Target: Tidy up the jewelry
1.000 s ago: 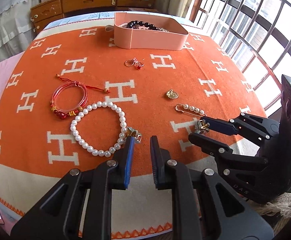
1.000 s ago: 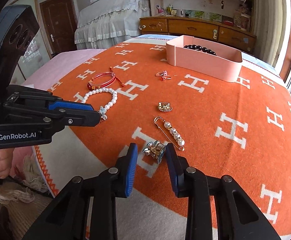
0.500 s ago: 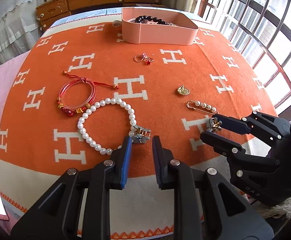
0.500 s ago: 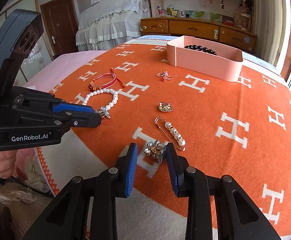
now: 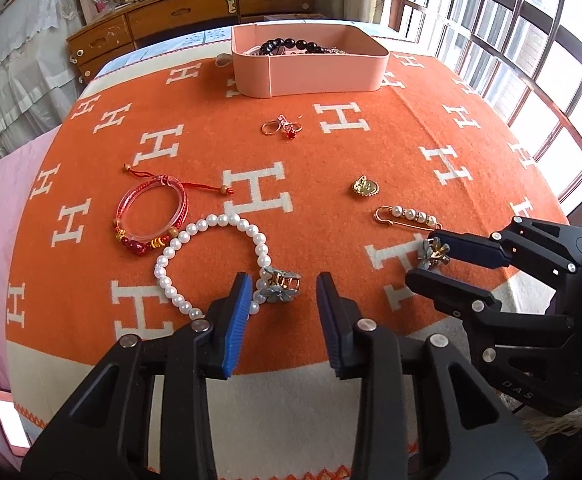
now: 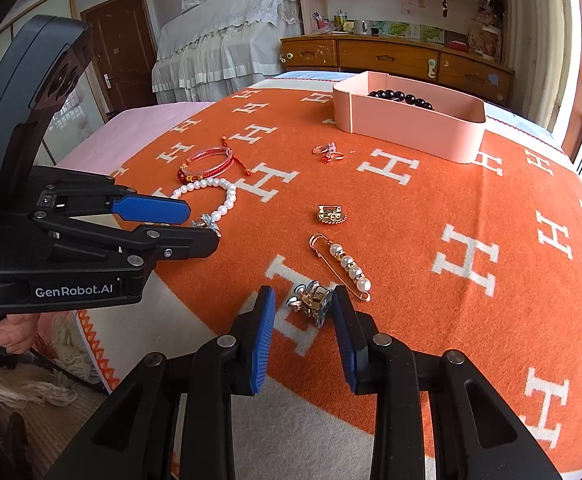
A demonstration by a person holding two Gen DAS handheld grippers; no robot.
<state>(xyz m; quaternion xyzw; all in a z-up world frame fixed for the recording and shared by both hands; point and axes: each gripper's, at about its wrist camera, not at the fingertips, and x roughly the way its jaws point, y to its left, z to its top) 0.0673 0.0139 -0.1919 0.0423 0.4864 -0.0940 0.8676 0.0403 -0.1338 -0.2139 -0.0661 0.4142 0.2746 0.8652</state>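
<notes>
My left gripper (image 5: 279,312) had just been opening, jaws apart round the flower clip (image 5: 278,285) on the pearl bracelet (image 5: 211,260), pads off it. Right gripper (image 6: 303,318) straddled another clip (image 6: 309,302) w/ pads prob. touching. Pink box (image 5: 311,70) sat well beyond.

Two close downward wrist views, shared orange blanket (image 5: 331,152).
</notes>
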